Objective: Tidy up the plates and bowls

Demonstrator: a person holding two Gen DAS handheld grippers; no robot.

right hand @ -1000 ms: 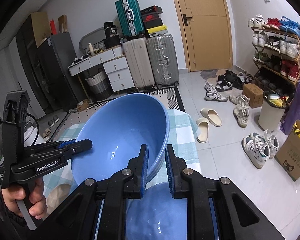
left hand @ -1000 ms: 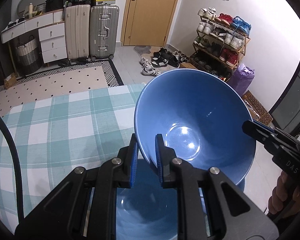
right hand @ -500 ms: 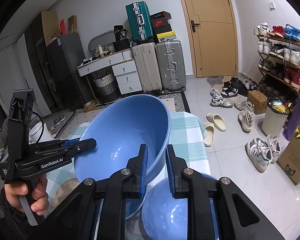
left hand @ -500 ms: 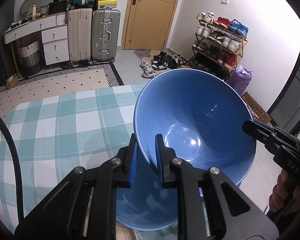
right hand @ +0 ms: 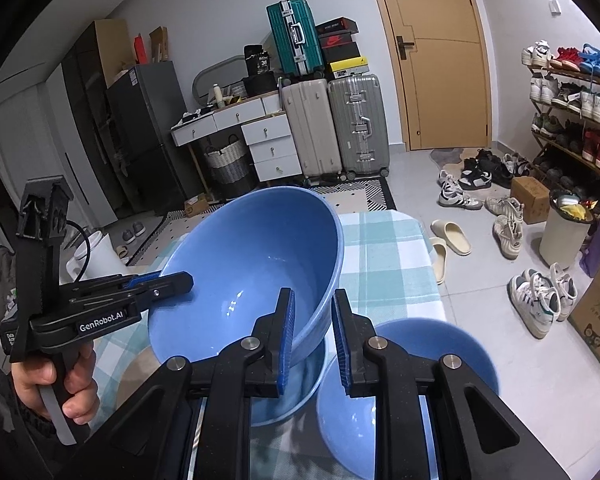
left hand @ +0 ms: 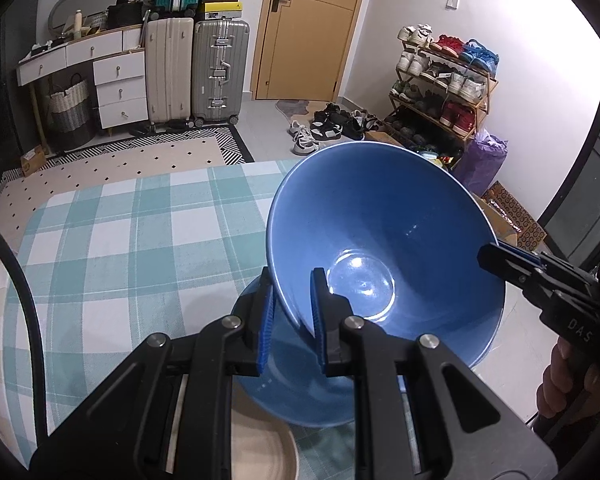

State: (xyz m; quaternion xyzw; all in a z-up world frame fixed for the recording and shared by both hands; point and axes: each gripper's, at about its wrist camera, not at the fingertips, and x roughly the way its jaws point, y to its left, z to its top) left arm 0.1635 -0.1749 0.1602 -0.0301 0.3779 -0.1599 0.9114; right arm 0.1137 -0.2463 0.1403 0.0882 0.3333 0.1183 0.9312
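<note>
- My left claw is pinching the near rim of the large glossy blue ceramic bowl, which hangs tilted in the air just ahead of the fingertips
- My right claw is clamped on the opposite rim of that same bowl; from its side the bowl sits ahead and to the left of its fingers
- Directly under the carried bowl, below the left claw's tips, a second blue bowl rests on the teal-and-white checked tablecloth
- A third, smaller-looking blue bowl lies below and right of the right claw
- A beige round plate's rim shows beneath the left claw body
- Progress, my read: mid-task; the carried bowl isn't set down or nested yet, and the bowls and plate are still unstacked
</note>
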